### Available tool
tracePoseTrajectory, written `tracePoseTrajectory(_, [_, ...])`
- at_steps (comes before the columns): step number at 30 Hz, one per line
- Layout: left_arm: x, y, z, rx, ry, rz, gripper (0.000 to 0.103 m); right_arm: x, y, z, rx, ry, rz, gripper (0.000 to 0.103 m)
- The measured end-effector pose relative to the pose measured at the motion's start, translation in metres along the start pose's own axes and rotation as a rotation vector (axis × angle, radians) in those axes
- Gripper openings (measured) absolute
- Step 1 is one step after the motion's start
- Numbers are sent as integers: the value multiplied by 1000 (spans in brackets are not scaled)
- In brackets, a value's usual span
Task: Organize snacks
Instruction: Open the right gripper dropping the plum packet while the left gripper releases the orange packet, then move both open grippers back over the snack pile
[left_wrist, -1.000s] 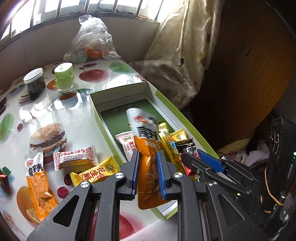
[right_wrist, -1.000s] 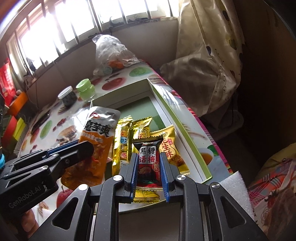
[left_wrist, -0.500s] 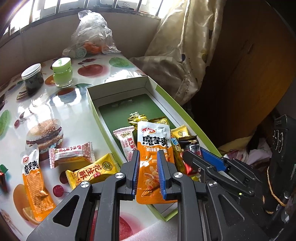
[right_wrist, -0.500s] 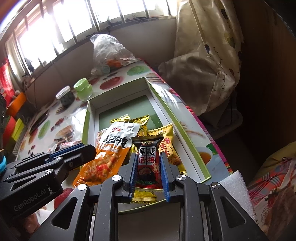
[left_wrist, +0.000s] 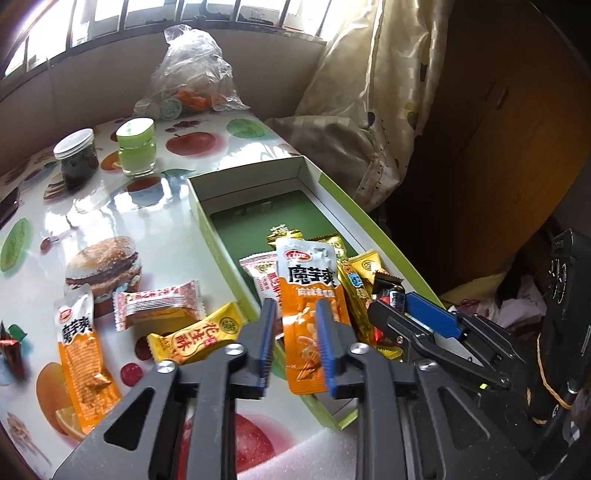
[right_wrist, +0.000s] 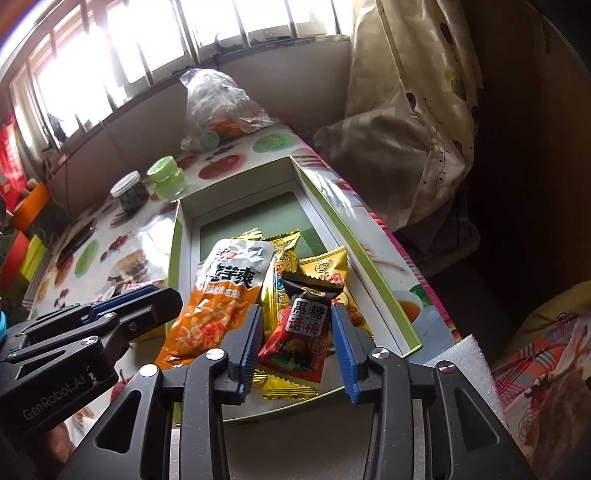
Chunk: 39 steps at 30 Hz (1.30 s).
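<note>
A long white box with green sides (left_wrist: 343, 194) lies on the fruit-print table and holds several snack packets. My left gripper (left_wrist: 297, 343) hangs over its near end, jaws opening. An orange-and-white packet (left_wrist: 308, 291) lies between them on the pile, no longer pinched. My right gripper (right_wrist: 297, 350) is beside it, jaws also opening, with a dark red plum packet (right_wrist: 303, 332) lying loose between the pads on gold wrappers. On the table left of the box lie another orange packet (left_wrist: 83, 354), a pink packet (left_wrist: 159, 304) and a yellow packet (left_wrist: 199, 338).
Behind the box stand a dark jar with a white lid (left_wrist: 75, 158) and a green jar (left_wrist: 136, 146). A clear plastic bag (left_wrist: 192, 74) sits by the wall. A curtain (left_wrist: 369, 103) hangs at the right. White foam (right_wrist: 465, 365) lines the near table edge.
Both grippers went from shut to parted. The orange packet tipped down from upright to flat in the box, and the plum packet now rests on the pile.
</note>
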<state>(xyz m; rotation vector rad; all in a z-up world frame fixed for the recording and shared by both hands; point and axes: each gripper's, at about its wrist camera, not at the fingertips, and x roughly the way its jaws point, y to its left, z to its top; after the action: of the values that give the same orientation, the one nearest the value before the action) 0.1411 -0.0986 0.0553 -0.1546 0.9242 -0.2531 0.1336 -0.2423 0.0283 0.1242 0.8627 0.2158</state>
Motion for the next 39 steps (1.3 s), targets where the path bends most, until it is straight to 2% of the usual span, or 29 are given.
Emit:
tracePoseTrajectory(2, [-5, 2, -1, 0, -9, 10, 36, -2, 2, 0, -2, -5, -3, 40])
tracePoseTrajectory(16, [-35, 25, -9, -39, -63, 50, 37, -20, 27, 2, -29, -48, 10, 48])
tracePoseTrajectory(18, [-40, 30, -11, -48, -70, 58, 42, -22, 33, 2, -37, -54, 17, 49])
tracePoseTrajectory(21, [-47, 36, -13, -59, -82, 70, 43, -24, 41, 2, -53, -55, 27, 49])
tracePoseTrajectory(29, [-63, 56, -22, -86, -107, 113, 43, -24, 67, 0, -92, -59, 69, 50])
tracePoseTrajectory(39, [-78, 100, -38, -168, -118, 182, 44, -13, 108, -6, -161, -34, 140, 51])
